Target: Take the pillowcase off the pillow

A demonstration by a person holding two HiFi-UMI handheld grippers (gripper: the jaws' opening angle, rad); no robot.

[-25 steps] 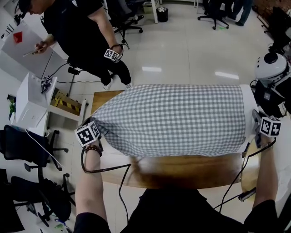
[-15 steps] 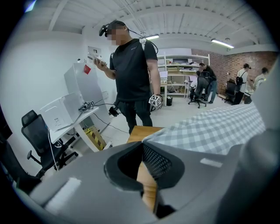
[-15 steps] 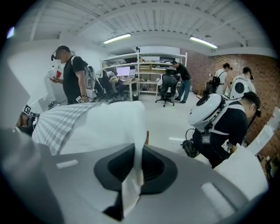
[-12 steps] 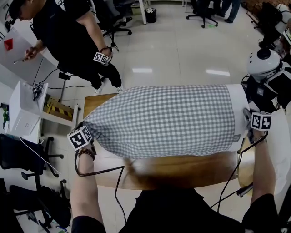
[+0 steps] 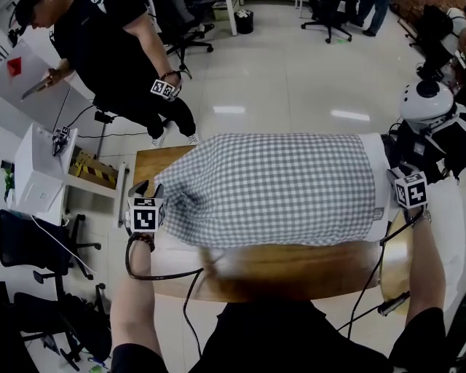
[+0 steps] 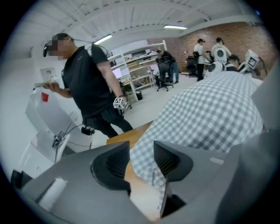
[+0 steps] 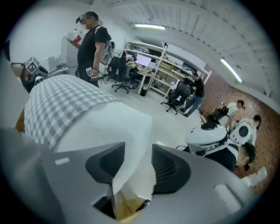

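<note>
pillowcase [image 5: 269,189] in grey-and-white check covered most of the pillow [image 5: 377,182] over a wooden table [image 5: 291,273], seen from the head view. only the pillow's white end showed bare, on the 3 o'clock side.

at the 9 o'clock end, the left gripper [image 6: 141,153] had just been opening. its jaws stood apart, with a checked corner of the pillowcase lying loose between them and not pinched. the table's edge showed beneath that corner.

at the 3 o'clock end, the right gripper [image 7: 138,153] had also just been opening. its jaws were spread, and a fold of the pillow's white corner hung between the ribbed pads without being squeezed.

a person in black [image 5: 116,51] stood on the pale floor at 11 o'clock from the pillow, a marker cube at the wrist. a white round-headed robot [image 5: 426,102] stood at 2 o'clock. office chairs [image 5: 328,18] were parked at 12 o'clock, and cables [image 5: 164,273] trailed from both grippers toward 6 o'clock.
</note>
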